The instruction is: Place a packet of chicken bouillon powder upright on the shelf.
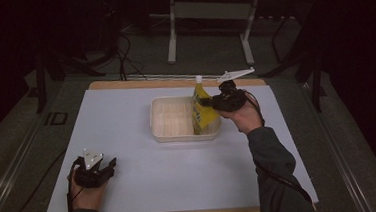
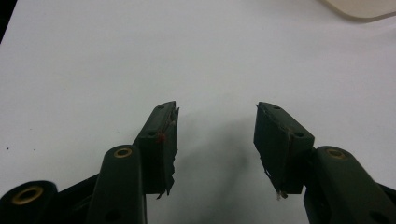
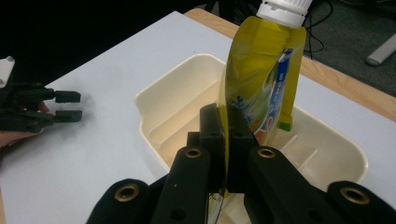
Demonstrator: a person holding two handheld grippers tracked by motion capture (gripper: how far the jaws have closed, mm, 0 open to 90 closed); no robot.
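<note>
White table (image 1: pixel 128 140), large, wood-edged. Cream tray (image 1: pixel 169 118) near its middle. Yellow pouch (image 1: pixel 201 112) with white cap stands upright in the tray's right end, label side on. Right gripper (image 1: pixel 207 102) clamped on the pouch's edge, jaws pressed together on it. Left gripper (image 1: pixel 111 165) low over bare table at near-left, jaws apart, holding nothing.

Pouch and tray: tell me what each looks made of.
Pouch: looks like thin flexible plastic film, glossy; it creases and shines where the right tool pinches it, and has a hard white cap.
Tray: probably moulded rigid plastic, cream, smooth with a slight sheen, rounded corners and ribbed floor.
</note>
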